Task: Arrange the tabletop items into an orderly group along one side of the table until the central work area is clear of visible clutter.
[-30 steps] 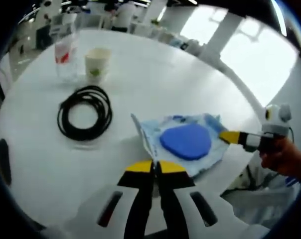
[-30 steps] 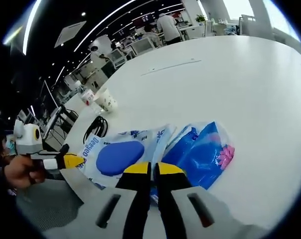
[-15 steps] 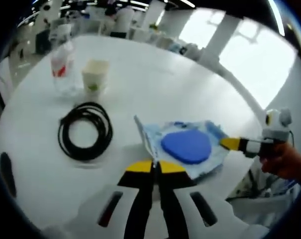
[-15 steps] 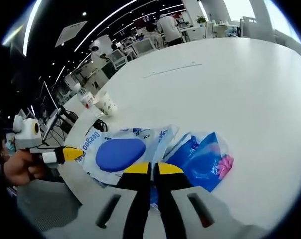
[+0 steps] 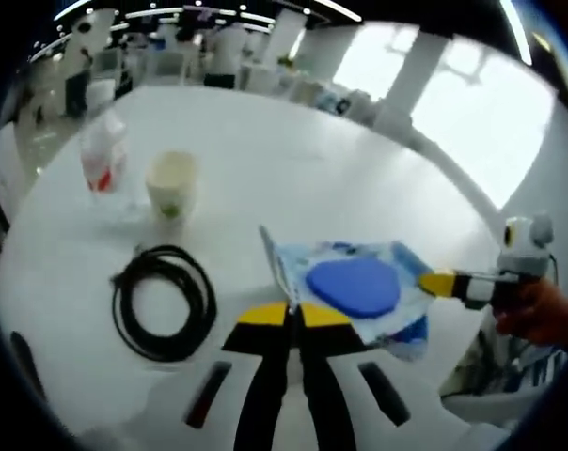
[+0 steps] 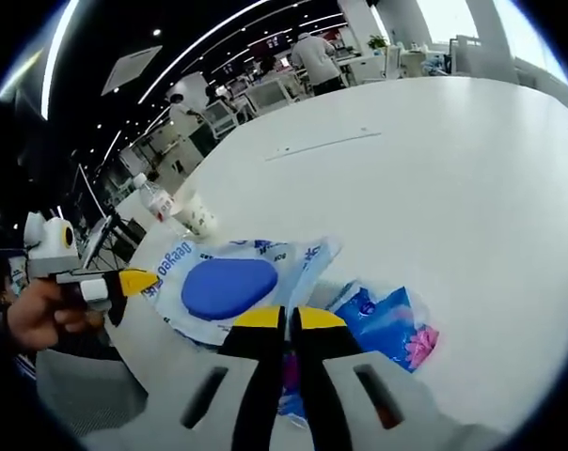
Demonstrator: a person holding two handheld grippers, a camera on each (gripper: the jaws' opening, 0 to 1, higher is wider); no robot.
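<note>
A: What do the two grippers hold?
B: The left gripper (image 5: 290, 315) pinches one edge of the pale packet with the blue oval (image 5: 352, 287). The right gripper (image 6: 284, 319) pinches its opposite edge.
A: Where are the other things?
B: The bottle (image 5: 103, 162), paper cup (image 5: 169, 185) and black cable coil (image 5: 164, 302) are on the white table (image 5: 293, 160), the blue bag (image 6: 387, 323) beside the packet.

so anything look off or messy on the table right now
Nothing is spilled or broken. The white and blue packet is lifted off flat, pinched at opposite edges by the left tool and the right tool. A crumpled blue bag lies loose beside it. The black cable coil, paper cup and bottle sit tidy.
</note>
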